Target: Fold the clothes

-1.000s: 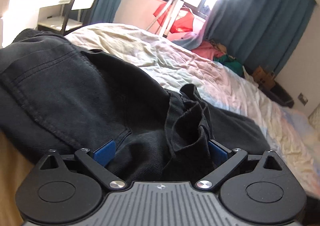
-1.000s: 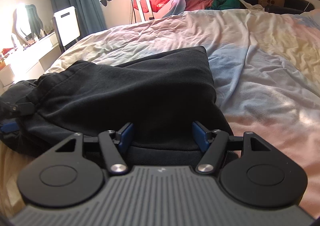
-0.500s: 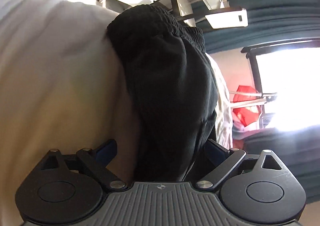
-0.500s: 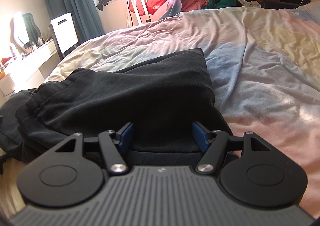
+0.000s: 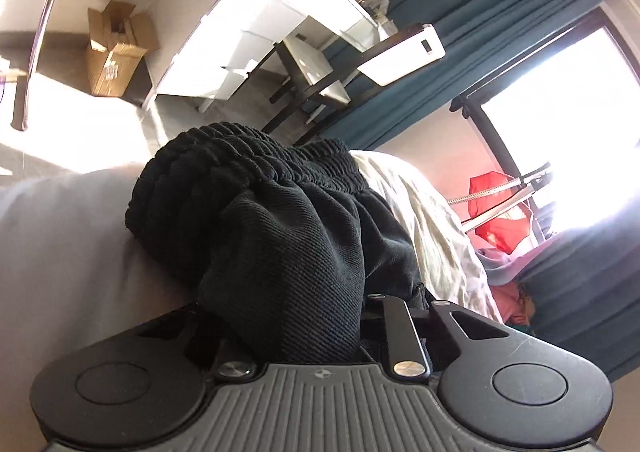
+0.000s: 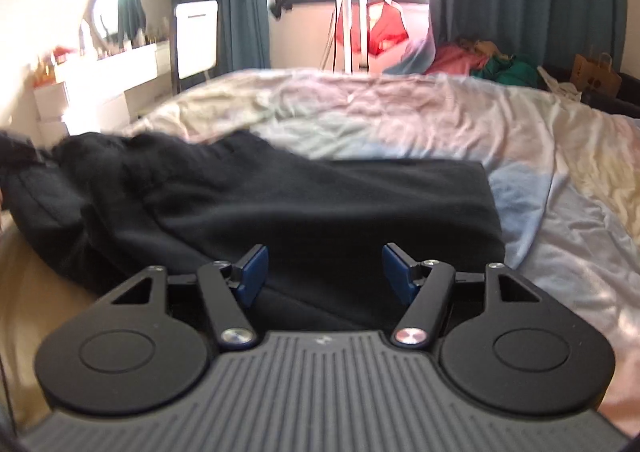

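Black trousers lie across the near side of the bed. In the left wrist view their elastic waistband bunches up in front of the tilted camera. My left gripper is shut on the trousers' black fabric, which hides both fingertips. My right gripper is open, its blue pads spread just above the folded trouser leg, touching nothing that I can see.
A white desk and white chair stand left of the bed. A clothes stand with a red garment is by the window. A clothes pile and paper bag sit far right. A cardboard box is on the floor.
My left gripper has closed on the trousers near the waistband and rolled sideways, lifting the fabric. My right gripper has risen and pulled back a little, staying open.
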Motion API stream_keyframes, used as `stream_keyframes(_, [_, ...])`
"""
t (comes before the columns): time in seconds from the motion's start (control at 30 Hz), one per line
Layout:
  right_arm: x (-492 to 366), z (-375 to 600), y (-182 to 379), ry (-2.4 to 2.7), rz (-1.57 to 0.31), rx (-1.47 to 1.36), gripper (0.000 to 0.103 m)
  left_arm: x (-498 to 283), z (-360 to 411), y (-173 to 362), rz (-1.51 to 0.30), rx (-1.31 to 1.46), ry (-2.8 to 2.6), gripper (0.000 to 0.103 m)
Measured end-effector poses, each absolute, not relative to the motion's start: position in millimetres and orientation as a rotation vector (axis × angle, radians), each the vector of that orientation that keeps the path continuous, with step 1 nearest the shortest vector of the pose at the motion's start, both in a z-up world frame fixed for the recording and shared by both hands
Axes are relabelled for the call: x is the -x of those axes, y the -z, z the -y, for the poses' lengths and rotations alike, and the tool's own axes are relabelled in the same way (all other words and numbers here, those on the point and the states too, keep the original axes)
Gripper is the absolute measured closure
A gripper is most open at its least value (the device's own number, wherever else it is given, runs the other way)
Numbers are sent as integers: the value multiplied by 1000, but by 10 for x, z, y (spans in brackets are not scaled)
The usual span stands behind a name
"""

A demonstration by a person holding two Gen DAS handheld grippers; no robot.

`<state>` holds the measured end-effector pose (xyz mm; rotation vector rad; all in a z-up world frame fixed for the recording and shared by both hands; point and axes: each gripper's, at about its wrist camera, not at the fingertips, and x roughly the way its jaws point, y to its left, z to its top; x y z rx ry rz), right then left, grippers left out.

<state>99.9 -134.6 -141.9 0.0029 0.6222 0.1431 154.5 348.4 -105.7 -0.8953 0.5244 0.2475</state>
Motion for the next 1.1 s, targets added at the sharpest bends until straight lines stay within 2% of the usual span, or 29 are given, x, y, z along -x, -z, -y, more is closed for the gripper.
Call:
stream_keyframes(0.2, [-1106, 1372, 1603, -156, -694, -29, 38, -1602, -3111, 468, -477, 594, -228, 88])
stream_keyframes(0.37, [-1072, 1451, 1529, -161, -684, -88, 38, -1530, -2139, -299, -335, 246, -191, 89])
stream_keyframes(0.63, [-800, 2523, 1034, -50, -524, -607, 37, -1303, -265, -1055, -146, 26, -14, 89])
stream_keyframes(0.73, [-669, 2868, 958, 84, -491, -629, 35, -1257, 449, -1052, -105, -49, 44, 89])
stream_keyframes(0.87, [-547, 3302, 987, 217, -460, -709, 35, -1205, 1346, -728, -80, -201, 105, 89])
stream_keyframes(1.1, [-413, 3784, 1086, 309, -367, -879, 35, -1041, 2561, 491, -186, -515, 270, 88])
